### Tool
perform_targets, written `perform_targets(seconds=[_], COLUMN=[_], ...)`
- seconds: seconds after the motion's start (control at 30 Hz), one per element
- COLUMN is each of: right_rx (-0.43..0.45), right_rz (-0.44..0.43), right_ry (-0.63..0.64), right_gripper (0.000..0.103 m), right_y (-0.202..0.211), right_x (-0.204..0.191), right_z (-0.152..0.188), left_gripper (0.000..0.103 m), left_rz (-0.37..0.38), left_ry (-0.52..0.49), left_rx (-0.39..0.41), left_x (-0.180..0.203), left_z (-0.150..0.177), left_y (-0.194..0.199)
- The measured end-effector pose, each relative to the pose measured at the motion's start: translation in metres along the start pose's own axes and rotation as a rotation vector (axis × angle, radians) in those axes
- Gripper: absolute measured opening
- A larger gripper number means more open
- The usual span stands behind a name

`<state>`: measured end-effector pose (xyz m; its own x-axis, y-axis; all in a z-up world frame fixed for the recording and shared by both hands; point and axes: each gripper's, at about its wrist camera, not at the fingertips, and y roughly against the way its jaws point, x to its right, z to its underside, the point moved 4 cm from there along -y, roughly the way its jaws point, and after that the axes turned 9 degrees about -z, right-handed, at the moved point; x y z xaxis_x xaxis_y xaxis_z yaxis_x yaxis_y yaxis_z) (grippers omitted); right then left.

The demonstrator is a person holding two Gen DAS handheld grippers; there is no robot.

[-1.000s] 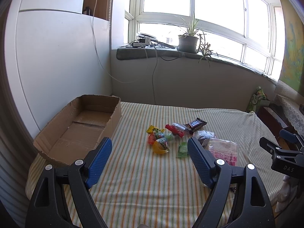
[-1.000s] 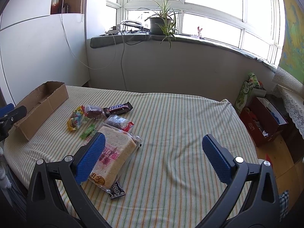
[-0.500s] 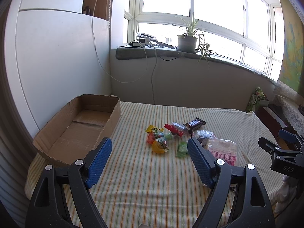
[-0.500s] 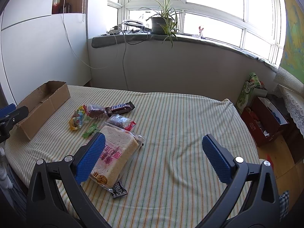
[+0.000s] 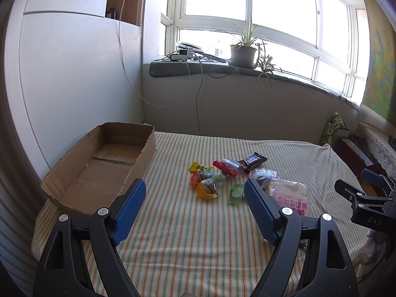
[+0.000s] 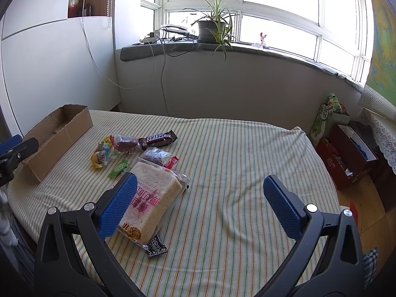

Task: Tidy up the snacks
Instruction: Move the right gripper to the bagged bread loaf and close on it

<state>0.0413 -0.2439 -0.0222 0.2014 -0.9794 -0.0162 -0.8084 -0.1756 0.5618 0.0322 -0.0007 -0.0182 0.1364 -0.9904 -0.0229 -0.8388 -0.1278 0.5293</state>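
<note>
While both hold nothing, the left gripper point(image 5: 194, 193) and right gripper point(image 6: 199, 185) hover wide apart above the striped cloth point(image 6: 235, 163). Right of the open brown cardboard box point(image 5: 104, 163) lie small bright candy packets point(image 5: 205, 180), a dark Snickers bar point(image 6: 158, 138) and, farthest, clear-bagged sliced bread point(image 6: 153, 198).

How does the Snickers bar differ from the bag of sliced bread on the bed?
The Snickers bar is small, slim and dark brown; the bread bag is much bigger, clear, with pink print. The bar lies farther from both grippers; the bread lies nearest. Both lie flat, untouched.
</note>
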Motion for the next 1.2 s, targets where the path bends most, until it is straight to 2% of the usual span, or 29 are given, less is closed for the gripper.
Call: perform_targets(seconds=[0.37,0.6,0.8,0.93,1.13,1.2], right_rx=[-0.014,-0.027,-0.069,-0.119,-0.206,-0.232], right_rz=[-0.018,-0.042,-0.128,-0.217,-0.355,-0.39], right_ry=[-0.014,-0.031,-0.066,-0.131,-0.222,-0.235], right_gripper=[0.103,0.103,0.09,0.078,0.063,0.06], right_y=[-0.004,-0.006,-0.011,-0.022,-0.044,-0.05], right_x=[0.001,0.002,0.004,0.008,0.006,0.001], right_z=[0.003,0.006,0.012,0.02,0.034,0.037], left_gripper=[0.082,0.082,0.081,0.069,0.048,0.047], left_rz=[0.01,0.047,0.158,0.296,0.42,0.45], left_ry=[0.0,-0.007,-0.004,0.054,0.089,0.107], left_rx=[-0.015,-0.037,-0.091,-0.177,-0.291,-0.325], left_x=[0.002,0.008,0.023,0.034,0.053,0.057], left_z=[0.002,0.006,0.012,0.02,0.037,0.042], left_y=[-0.005,-0.01,-0.016,-0.027,-0.047,-0.052])
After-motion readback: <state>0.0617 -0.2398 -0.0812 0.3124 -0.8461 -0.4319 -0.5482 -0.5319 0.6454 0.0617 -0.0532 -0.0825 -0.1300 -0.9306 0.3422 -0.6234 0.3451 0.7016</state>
